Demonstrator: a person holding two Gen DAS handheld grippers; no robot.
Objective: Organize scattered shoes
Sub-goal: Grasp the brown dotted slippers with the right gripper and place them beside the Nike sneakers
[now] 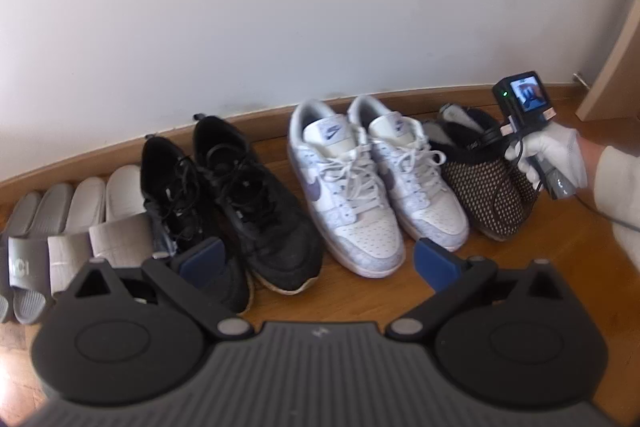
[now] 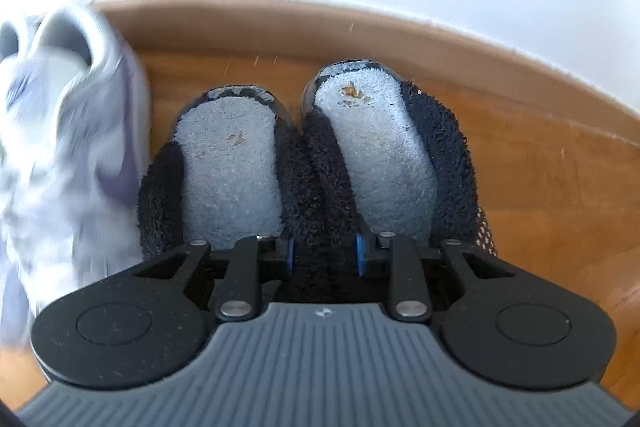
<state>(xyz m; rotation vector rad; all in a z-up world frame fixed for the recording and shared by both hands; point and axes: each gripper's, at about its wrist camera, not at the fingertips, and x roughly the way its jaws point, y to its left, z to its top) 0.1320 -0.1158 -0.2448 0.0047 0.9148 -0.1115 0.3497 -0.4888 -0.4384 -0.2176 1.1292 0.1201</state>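
Row of footwear on a wooden floor (image 1: 520,267), heels to a white wall (image 1: 320,7) with a wooden skirting board (image 2: 320,23).

1. Grey slides (image 1: 32,251): pair, at 9 o'clock in the left wrist view, far end of the row; pale lettering on one strap.
2. White slides (image 1: 100,223): pair, just beside the grey pair, toward 3 o'clock.
3. Black sneakers (image 1: 224,195): pair, laced, side by side, next along; the nearer toe lies partly behind the left gripper's finger.
4. White sneakers (image 1: 360,183): pair, lavender swoosh, white laces, at centre of the left wrist view; in the right wrist view they sit blurred at 9 o'clock.
5. Dark slippers (image 2: 312,163): pair, pale blue terry insoles, black fleecy collars, dotted knit uppers; last in the row, at 3 o'clock of the white sneakers, close beside them, touching each other along the inner edges.

Left gripper (image 1: 320,259): at 6 o'clock of its own view, above the floor before the black and white sneakers. Jaws stand wide apart, nothing between them.

Right gripper (image 2: 325,255): over the slippers, pointing steeply down. Jaws drawn close, pinching the two adjoining fleecy inner collars of the slipper pair together. In the left wrist view a white-gloved hand (image 1: 552,155) holds its handle at 3 o'clock, a small lit screen on top, a pale sleeve (image 1: 620,187) behind.
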